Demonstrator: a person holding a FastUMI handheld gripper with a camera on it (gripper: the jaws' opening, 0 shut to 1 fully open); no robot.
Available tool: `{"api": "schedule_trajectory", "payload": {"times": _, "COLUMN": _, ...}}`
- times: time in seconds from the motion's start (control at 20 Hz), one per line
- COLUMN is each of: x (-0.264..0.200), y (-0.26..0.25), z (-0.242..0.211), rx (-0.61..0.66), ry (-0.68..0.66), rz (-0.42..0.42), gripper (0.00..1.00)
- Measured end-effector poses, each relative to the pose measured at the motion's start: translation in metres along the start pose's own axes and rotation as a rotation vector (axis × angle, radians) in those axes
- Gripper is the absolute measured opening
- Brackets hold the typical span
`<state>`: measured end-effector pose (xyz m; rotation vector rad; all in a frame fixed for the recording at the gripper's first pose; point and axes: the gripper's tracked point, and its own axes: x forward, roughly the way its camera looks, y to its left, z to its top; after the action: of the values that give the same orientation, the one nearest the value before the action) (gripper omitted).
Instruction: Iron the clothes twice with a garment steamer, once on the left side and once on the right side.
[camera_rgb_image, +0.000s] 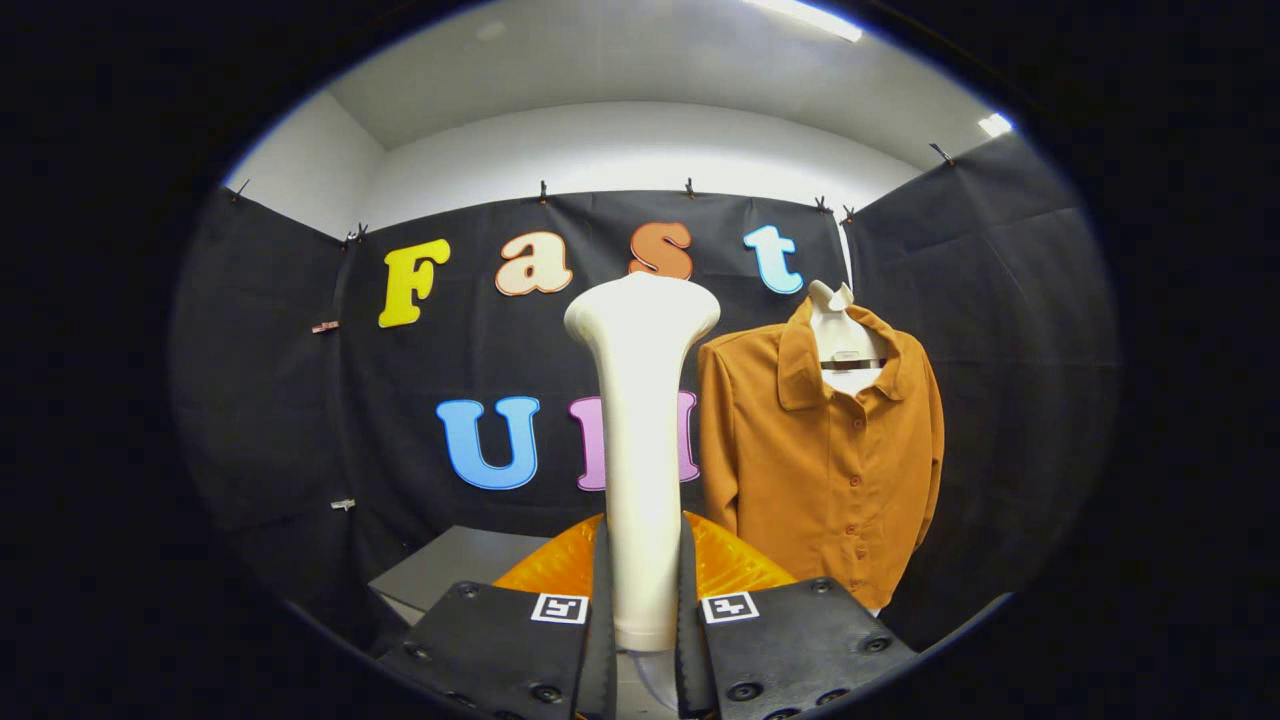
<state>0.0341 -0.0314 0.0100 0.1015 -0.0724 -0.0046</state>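
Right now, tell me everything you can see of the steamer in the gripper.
The steamer is a cream, smooth, plastic-looking wand: a long straight handle that widens into a flared head at the top. It stands upright between the gripper fingers, which press on its lower handle from both sides. Its head is raised level with the collar of the orange shirt, which hangs beyond it to the right, apart from it. Behind its base sits an orange translucent part, unclear what.
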Motion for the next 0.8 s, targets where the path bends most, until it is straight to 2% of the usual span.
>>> {"api": "schedule_trajectory", "payload": {"times": 0.3, "x": -0.016, "y": 0.026, "z": 0.01, "rx": 0.015, "ry": -0.026, "rz": 0.013, "gripper": 0.26}}
{"api": "schedule_trajectory", "payload": {"times": 0.8, "x": -0.025, "y": 0.024, "z": 0.014, "rx": 0.012, "ry": -0.033, "rz": 0.006, "gripper": 0.27}}
